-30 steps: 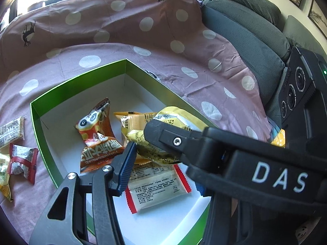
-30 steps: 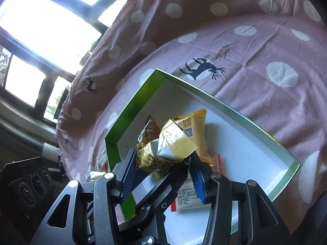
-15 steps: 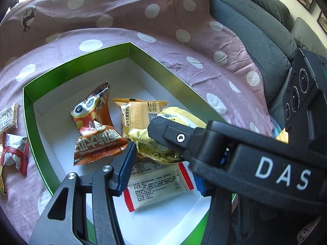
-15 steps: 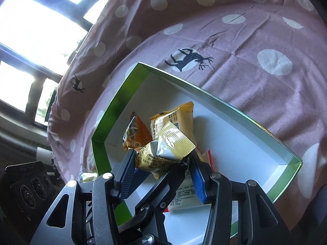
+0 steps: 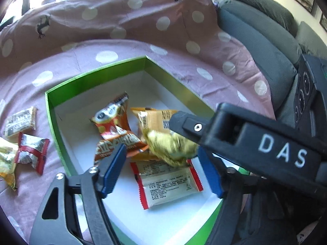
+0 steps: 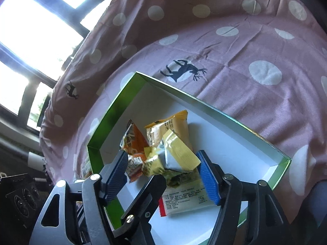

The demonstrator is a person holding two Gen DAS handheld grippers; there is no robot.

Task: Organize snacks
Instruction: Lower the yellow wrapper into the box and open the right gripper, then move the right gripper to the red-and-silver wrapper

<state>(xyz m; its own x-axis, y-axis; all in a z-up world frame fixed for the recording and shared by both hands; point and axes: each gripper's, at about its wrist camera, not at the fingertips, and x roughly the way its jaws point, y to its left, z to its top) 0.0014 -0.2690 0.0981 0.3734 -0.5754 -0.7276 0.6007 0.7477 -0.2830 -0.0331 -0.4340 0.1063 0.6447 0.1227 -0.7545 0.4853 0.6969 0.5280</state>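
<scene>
Both tools hang over the green box (image 5: 61,110), jaws opening. Between the blue pads of my left tool (image 5: 161,169) sits the crumpled yellow snack packet (image 5: 173,149), blurred, and neither pad presses on it. From my right tool (image 6: 163,175) the same packet (image 6: 175,159) lies between the spread pads, just beside the right one, over the white floor of the box (image 6: 282,163). Under it in the box lie an orange packet (image 5: 114,130), a yellow-orange packet (image 5: 155,118) and a white packet with red ends (image 5: 169,185). Outside the box, on the pink dotted cloth (image 5: 122,49), lie a red-and-white packet (image 5: 31,153) and a pale packet (image 5: 20,120).
</scene>
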